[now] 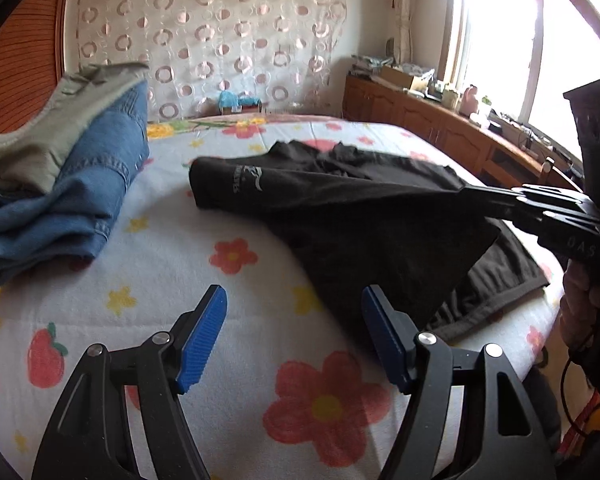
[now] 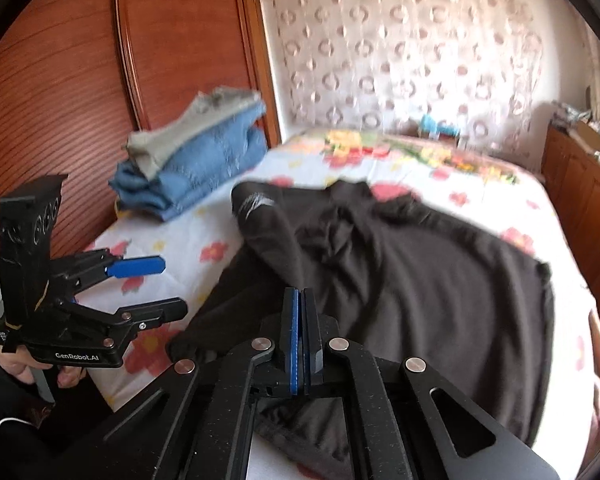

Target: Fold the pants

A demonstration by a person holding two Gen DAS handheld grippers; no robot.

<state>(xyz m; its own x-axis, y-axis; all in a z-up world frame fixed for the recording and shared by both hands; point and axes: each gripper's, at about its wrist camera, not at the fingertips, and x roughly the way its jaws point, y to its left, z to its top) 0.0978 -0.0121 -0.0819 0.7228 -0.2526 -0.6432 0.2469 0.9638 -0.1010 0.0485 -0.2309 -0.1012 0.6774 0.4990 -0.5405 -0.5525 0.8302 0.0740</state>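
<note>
In the left wrist view, the left tool (image 1: 294,312) fills the lower middle of the frame with its blue-padded fingers (image 1: 204,336) spread wide and nothing between them, hanging over the flowered bedsheet (image 1: 160,280). The black pants (image 1: 340,216) lie across the centre and right of the frame on the bed, one part lifted into a taut sheet that runs to the right edge, where the right tool (image 1: 470,191) has its fingers pressed together on the cloth. A hand (image 1: 588,300) grips that tool's handle at the lower right. At the upper left of the frame sits a stack of folded blue jeans (image 1: 80,200) with a grey-green garment (image 1: 48,132) on top. A patterned curtain (image 1: 220,40) hangs across the top, and a wooden cabinet (image 1: 420,116) stands under the window at the upper right.

In the right wrist view, the right tool (image 2: 300,300) sits at the lower centre, its fingers closed on a fold of the black pants (image 2: 420,280), which spread over the middle and right of the frame on the bedsheet (image 2: 204,232). The left tool (image 2: 168,284) is at the left edge, fingers apart and empty, held over the sheet beside the pants. The blue jeans (image 2: 204,164) and grey-green garment (image 2: 180,132) are stacked at the upper left against a wooden headboard (image 2: 80,80)
</note>
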